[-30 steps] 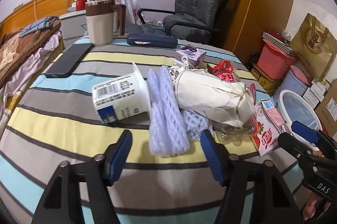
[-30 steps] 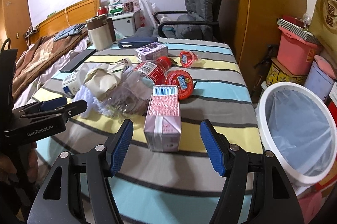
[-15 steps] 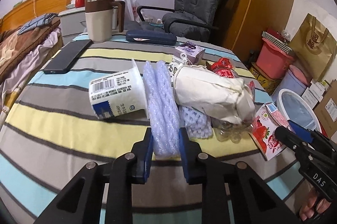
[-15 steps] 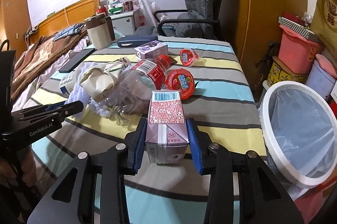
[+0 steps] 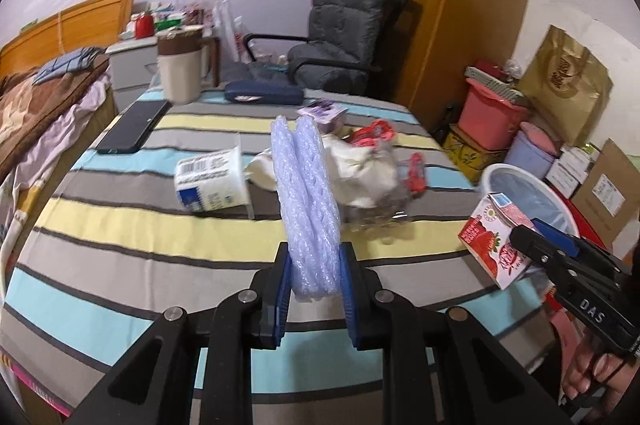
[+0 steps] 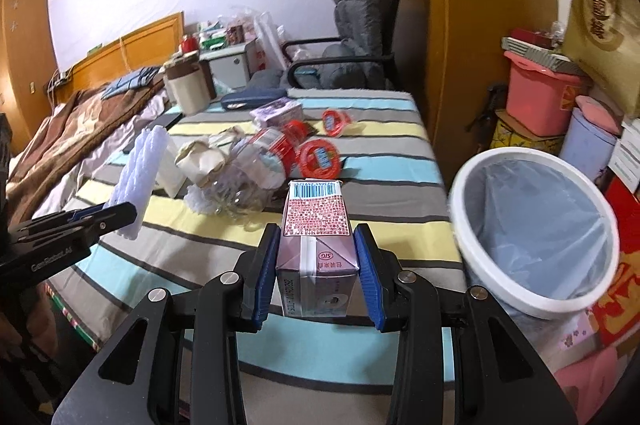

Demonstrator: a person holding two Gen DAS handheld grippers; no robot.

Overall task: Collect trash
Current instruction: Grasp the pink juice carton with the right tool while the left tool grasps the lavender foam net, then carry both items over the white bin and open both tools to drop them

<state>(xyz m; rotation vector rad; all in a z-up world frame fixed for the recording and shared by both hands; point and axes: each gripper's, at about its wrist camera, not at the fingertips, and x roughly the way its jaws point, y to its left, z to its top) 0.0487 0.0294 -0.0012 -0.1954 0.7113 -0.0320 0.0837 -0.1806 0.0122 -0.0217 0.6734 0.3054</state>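
A: Foam netting (image 5: 306, 201), pale blue, is clamped in the left gripper (image 5: 313, 291); a pink drink carton (image 6: 316, 249) is clamped in the right gripper (image 6: 316, 273), both lifted clear of the striped tablecloth (image 5: 120, 229).

B: Carrying is judged underway. The lined bin (image 6: 534, 233), right of frame past the table edge, is to be reached next; open room is seen between.

A pale lilac foam fruit net (image 5: 307, 193), folded double, stands nearly upright, pinched at its lower end and lifted clear of the striped tabletop (image 5: 120, 225). A pink strawberry milk carton (image 6: 316, 245) with a barcode on its top is clamped by its sides, raised beside the white bin (image 6: 536, 237) lined with a bluish bag. On the tabletop lie a tipped yoghurt cup (image 5: 212, 181), crumpled paper (image 5: 360, 173), a crushed clear bottle (image 6: 256, 169), red lids (image 6: 320, 157).
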